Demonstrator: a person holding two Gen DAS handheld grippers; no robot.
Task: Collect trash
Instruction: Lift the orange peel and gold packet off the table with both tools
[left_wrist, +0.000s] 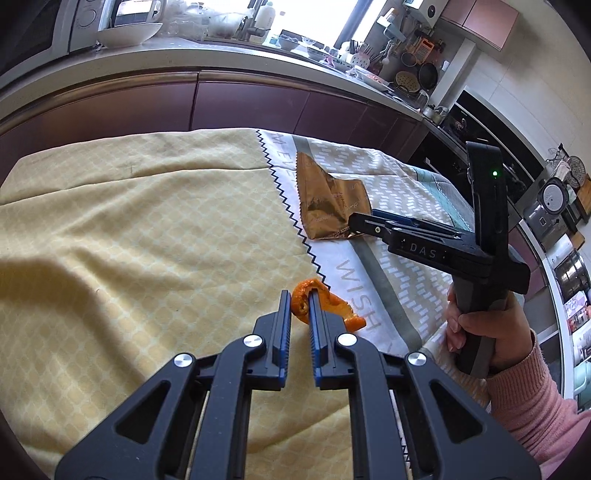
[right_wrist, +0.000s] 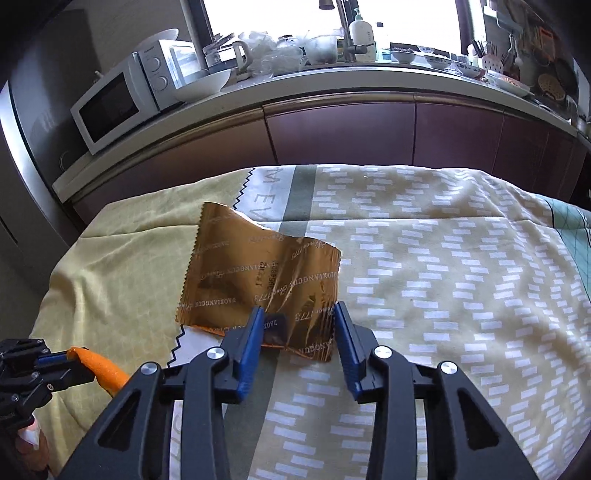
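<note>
While the left hand-held gripper (left_wrist: 297, 295) is clamped on a curled strip of orange peel (left_wrist: 321, 301) lifted just off the cloth-covered tabletop (left_wrist: 129, 229), that thin pinch looks risky: the peel hangs out to one side, and a jolt could let it slip free. Farther in, the right hand-held gripper (right_wrist: 299, 314) stands with jaws apart astride the near edge of a crinkled, gold-brown foil wrapper (right_wrist: 258, 269), not pressing on it. Lying flat near the tabletop's middle, the slick, springy wrapper could slide or buckle away as the jaws close.
</note>
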